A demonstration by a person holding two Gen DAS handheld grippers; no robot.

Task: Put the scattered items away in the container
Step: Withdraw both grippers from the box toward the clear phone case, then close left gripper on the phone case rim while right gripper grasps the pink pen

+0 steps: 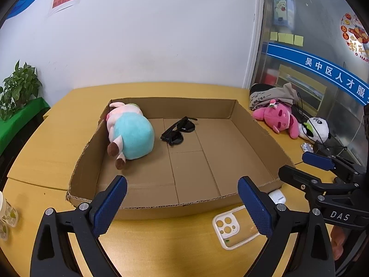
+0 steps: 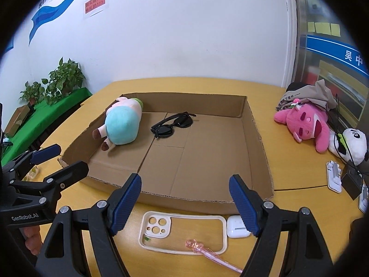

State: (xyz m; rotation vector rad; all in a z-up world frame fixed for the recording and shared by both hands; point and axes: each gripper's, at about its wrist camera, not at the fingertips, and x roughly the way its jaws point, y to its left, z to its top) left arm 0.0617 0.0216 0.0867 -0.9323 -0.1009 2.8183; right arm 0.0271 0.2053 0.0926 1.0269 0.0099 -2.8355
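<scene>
Cardboard tray (image 2: 258, 143), low-walled, holding blue plush (image 2: 122, 124) and sunglasses (image 2: 173, 124); phone case (image 2: 182, 233) and earbud case (image 2: 237, 227) lie just outside its near wall; left gripper (image 1: 182, 205) and right gripper (image 2: 184, 205) gape empty; risk: thin, flat case slipping from the pads.
</scene>
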